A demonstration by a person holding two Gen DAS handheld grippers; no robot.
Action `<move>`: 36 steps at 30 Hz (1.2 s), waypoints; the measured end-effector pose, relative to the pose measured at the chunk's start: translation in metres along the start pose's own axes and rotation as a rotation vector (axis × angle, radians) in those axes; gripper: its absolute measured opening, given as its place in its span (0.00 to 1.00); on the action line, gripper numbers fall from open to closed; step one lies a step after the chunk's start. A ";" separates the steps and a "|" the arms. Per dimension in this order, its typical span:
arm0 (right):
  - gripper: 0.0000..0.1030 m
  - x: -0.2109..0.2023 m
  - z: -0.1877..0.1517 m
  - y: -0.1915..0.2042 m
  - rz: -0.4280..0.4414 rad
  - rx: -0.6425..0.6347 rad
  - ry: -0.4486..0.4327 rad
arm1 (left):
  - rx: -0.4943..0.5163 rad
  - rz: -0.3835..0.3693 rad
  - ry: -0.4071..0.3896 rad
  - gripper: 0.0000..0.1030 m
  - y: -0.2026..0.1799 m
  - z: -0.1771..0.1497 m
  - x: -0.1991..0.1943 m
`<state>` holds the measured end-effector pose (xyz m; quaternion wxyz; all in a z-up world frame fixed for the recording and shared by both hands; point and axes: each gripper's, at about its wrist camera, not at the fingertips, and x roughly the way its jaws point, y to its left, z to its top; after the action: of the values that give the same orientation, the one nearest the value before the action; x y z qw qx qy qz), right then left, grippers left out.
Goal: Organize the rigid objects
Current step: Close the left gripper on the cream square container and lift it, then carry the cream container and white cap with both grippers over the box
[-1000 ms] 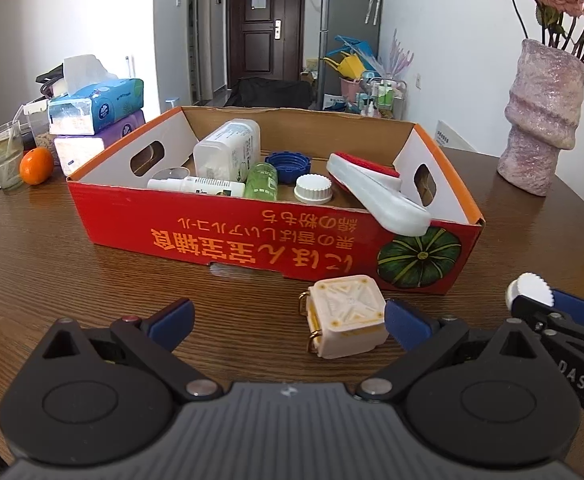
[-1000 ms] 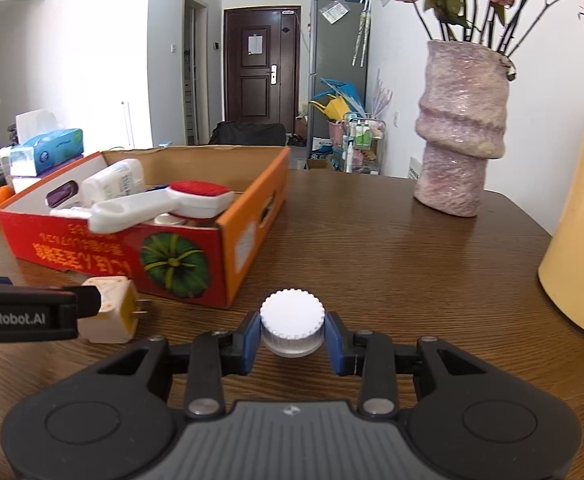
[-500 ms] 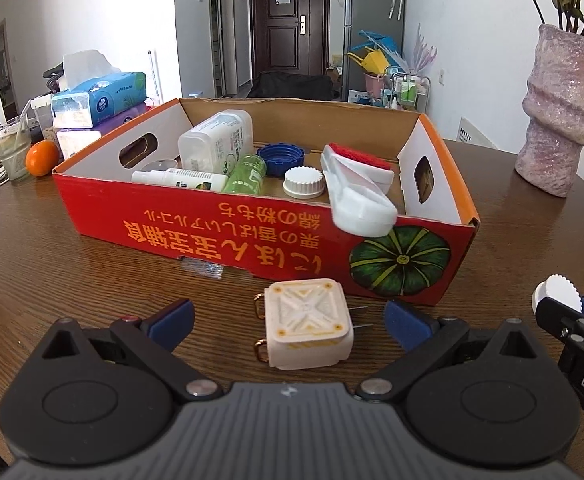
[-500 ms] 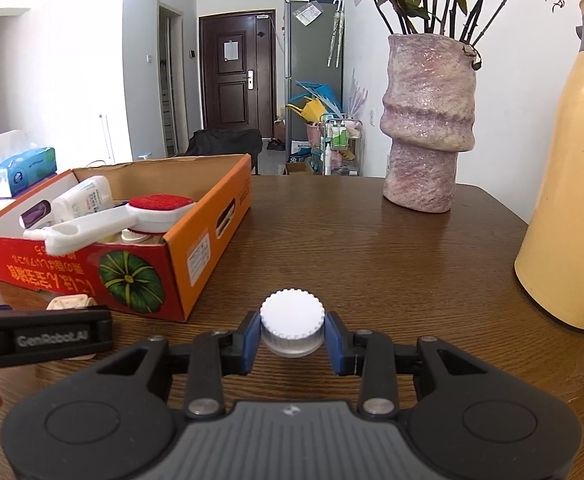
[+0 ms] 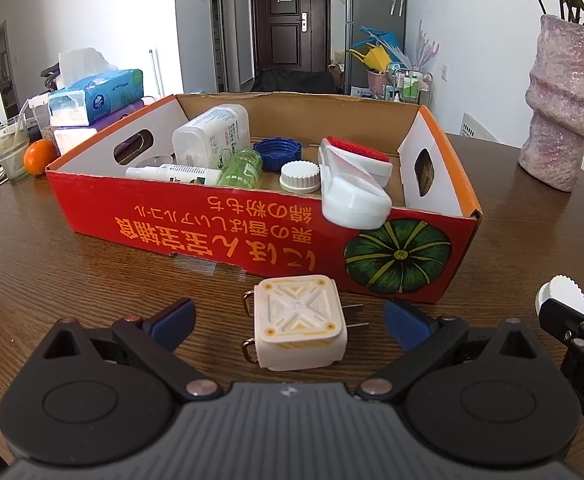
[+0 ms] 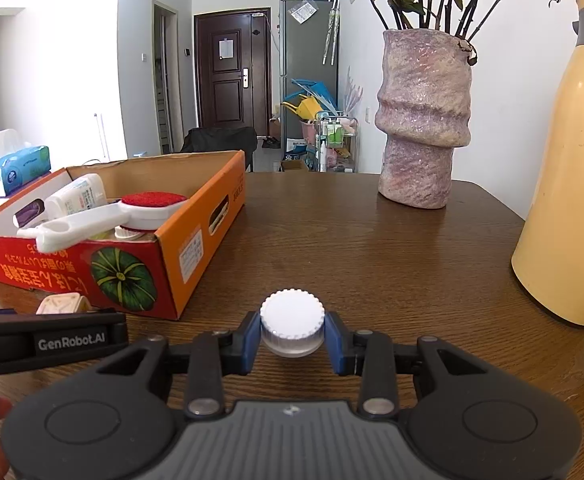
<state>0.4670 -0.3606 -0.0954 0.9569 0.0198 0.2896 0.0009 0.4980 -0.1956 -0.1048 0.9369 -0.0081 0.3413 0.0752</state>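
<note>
A cream square plug adapter [image 5: 299, 321] lies on the wooden table just in front of a red and orange cardboard box [image 5: 220, 224]. My left gripper [image 5: 290, 322] is open, its blue pads on either side of the adapter and apart from it. My right gripper [image 6: 292, 334] is shut on a white ribbed bottle cap [image 6: 292, 322], held a little above the table right of the box [image 6: 196, 236]; the cap also shows in the left wrist view [image 5: 563, 295]. The box holds a white bottle [image 5: 212, 138], a green bottle [image 5: 242, 168], a blue lid [image 5: 276, 152], a white cap [image 5: 299, 176] and a white brush with a red pad [image 5: 351, 184].
A pink textured vase [image 6: 423, 120] with flowers stands at the back right. A tall cream flask [image 6: 571, 184] stands at the right edge. Tissue packs [image 5: 96, 96], a glass [image 5: 10, 148] and an orange [image 5: 40, 152] sit left of the box.
My left gripper has shifted right and come closer, so the adapter now sits centred between its open pads. My right gripper has pulled back to the right with the cap held.
</note>
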 end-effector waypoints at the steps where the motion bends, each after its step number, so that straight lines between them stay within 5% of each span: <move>1: 0.33 0.000 0.000 0.000 -0.001 -0.001 0.001 | 0.003 -0.001 0.005 0.99 0.000 0.000 0.001; 10: 0.33 0.000 -0.001 0.001 0.001 -0.005 0.002 | 0.023 -0.029 0.032 0.68 0.000 -0.002 0.005; 36: 0.33 -0.003 -0.004 0.005 0.005 -0.021 -0.015 | 0.084 -0.083 0.009 0.63 0.003 -0.008 -0.008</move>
<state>0.4622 -0.3552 -0.0969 0.9592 0.0107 0.2825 0.0062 0.4859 -0.1939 -0.1056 0.9373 0.0168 0.3475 0.0216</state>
